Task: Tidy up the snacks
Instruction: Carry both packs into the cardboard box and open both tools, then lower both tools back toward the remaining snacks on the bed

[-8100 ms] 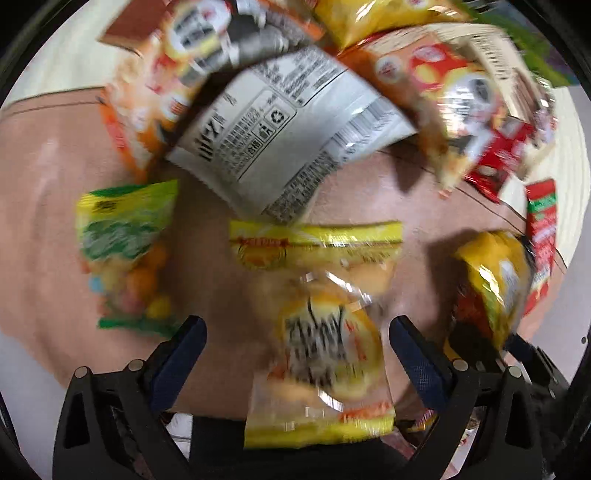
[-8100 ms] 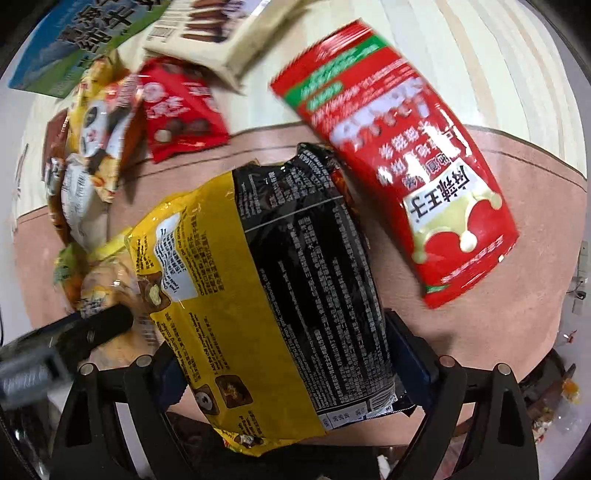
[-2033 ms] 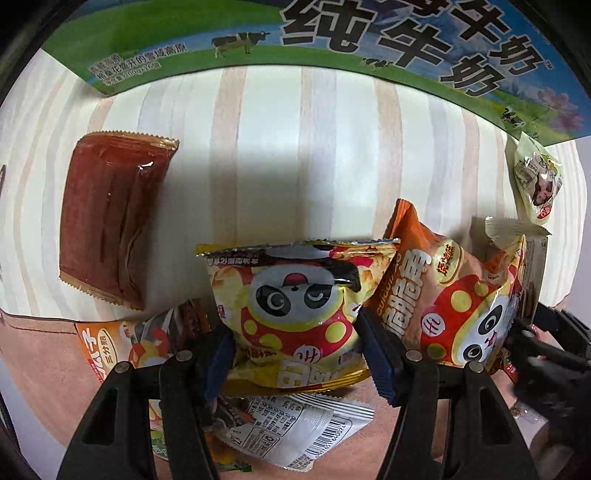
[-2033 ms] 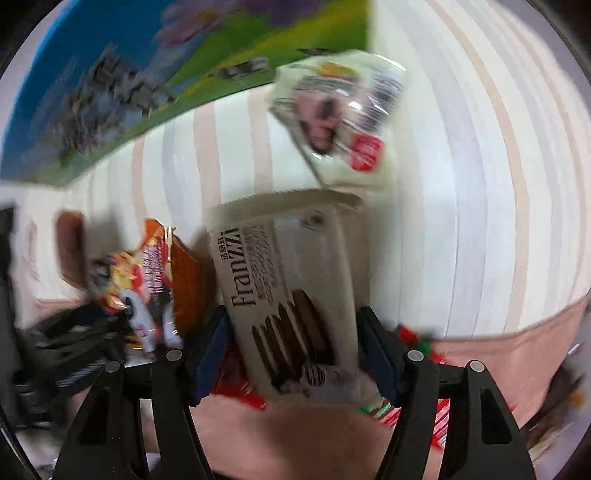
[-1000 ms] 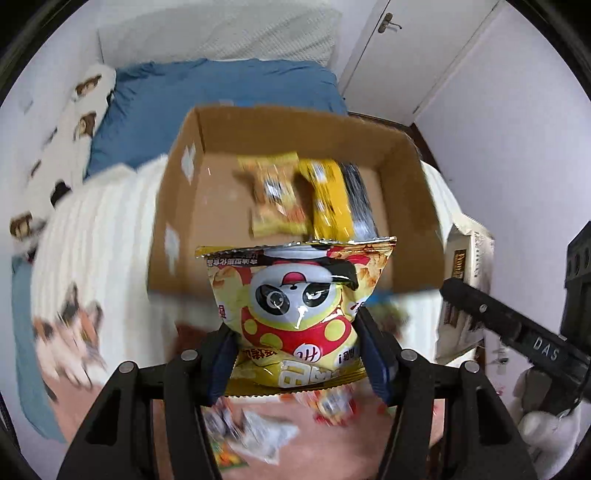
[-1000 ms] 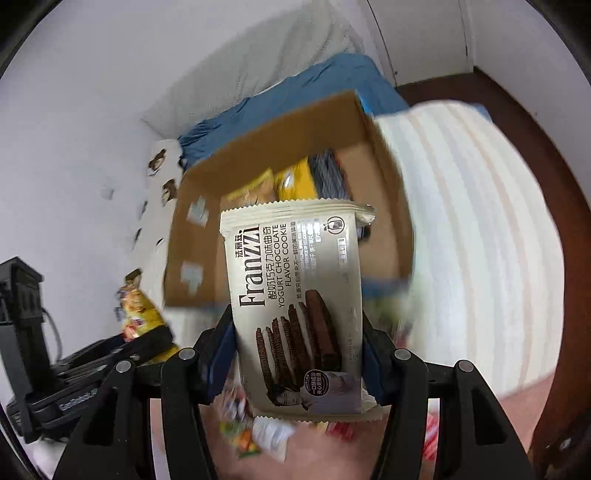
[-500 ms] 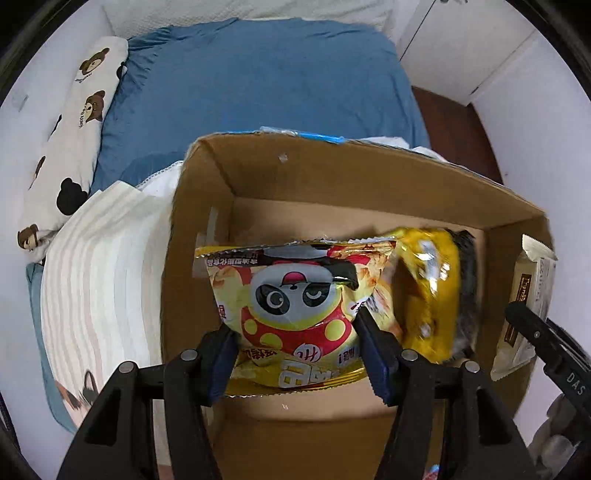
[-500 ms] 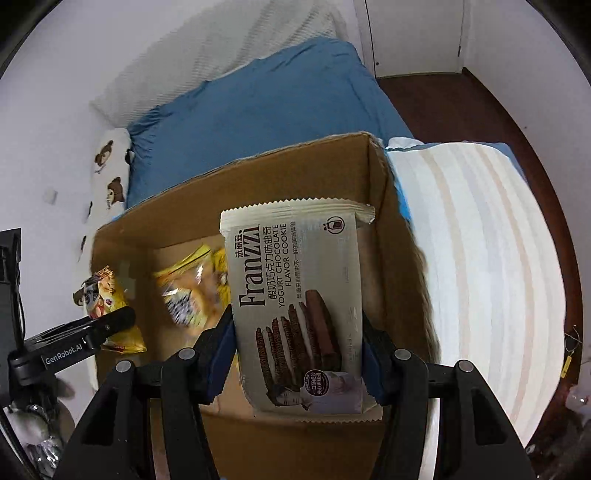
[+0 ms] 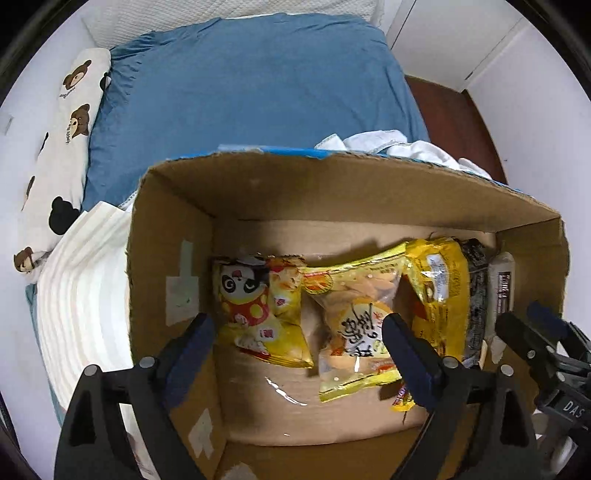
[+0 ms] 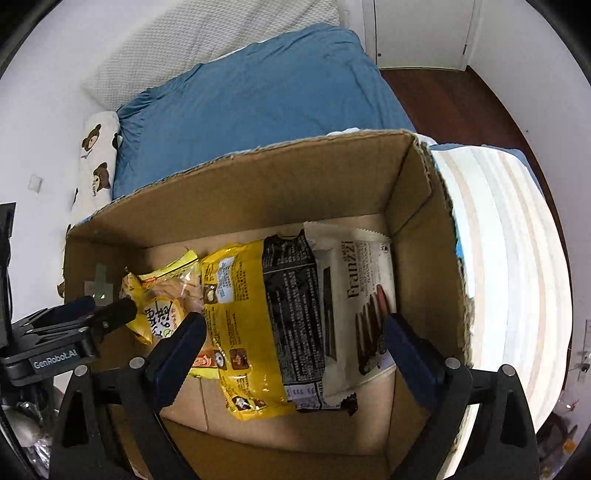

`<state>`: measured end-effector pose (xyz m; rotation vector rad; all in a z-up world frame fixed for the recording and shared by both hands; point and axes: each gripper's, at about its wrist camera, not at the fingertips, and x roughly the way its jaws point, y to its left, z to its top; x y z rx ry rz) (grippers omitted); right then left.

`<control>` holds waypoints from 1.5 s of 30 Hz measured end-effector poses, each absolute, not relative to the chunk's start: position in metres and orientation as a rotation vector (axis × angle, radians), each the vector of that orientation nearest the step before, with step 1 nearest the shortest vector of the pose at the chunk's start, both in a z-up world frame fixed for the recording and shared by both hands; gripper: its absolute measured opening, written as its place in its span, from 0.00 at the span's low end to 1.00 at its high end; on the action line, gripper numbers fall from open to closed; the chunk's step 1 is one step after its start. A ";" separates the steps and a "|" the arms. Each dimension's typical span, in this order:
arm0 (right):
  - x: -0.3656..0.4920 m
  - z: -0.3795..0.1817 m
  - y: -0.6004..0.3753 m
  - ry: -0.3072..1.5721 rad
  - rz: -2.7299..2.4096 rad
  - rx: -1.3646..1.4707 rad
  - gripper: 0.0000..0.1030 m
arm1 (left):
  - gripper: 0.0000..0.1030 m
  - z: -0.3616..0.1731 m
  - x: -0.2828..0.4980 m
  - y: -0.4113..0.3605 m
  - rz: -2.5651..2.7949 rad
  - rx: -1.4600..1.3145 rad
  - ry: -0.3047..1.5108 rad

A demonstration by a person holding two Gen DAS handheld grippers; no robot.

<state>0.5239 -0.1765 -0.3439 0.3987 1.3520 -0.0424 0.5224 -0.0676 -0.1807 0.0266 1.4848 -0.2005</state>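
Observation:
Both grippers hang over an open cardboard box (image 9: 170, 236) (image 10: 417, 206). My left gripper (image 9: 297, 326) has its jaws opening, and nothing is between them. Below it the yellow panda snack bag (image 9: 258, 306) lies on the box floor at the left. Next to that bag lie a clear yellow biscuit packet (image 9: 354, 321) (image 10: 162, 295) and a big yellow-and-black bag (image 9: 439, 291) (image 10: 258, 314). My right gripper (image 10: 295, 326) also has opening jaws with nothing in them. The cream Franzzi cookie pack (image 10: 358, 295) (image 9: 502, 295) rests on the floor against the right wall.
The box stands on a cream striped cloth (image 10: 517, 258) (image 9: 81, 295). Behind it is a bed with a blue sheet (image 9: 251, 96) (image 10: 251, 96) and a bear-print pillow (image 9: 66, 125). White walls and a door (image 10: 417, 29) lie beyond.
Both grippers have let go: the panda bag and the Franzzi pack dropped from the jaws to the box floor. The jaws now stand wide. Both hands sank slightly over the box.

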 end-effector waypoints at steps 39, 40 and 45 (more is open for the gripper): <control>0.287 -0.230 -0.103 1.045 0.051 0.293 0.96 | 0.90 -0.038 0.277 -0.040 -0.109 0.008 1.000; 0.279 -0.233 -0.102 1.056 0.059 0.306 0.96 | 0.90 -0.038 0.271 -0.039 -0.109 0.002 1.004; 0.238 -0.270 -0.104 1.164 0.083 0.382 0.96 | 0.90 -0.064 0.230 -0.022 -0.059 0.005 1.078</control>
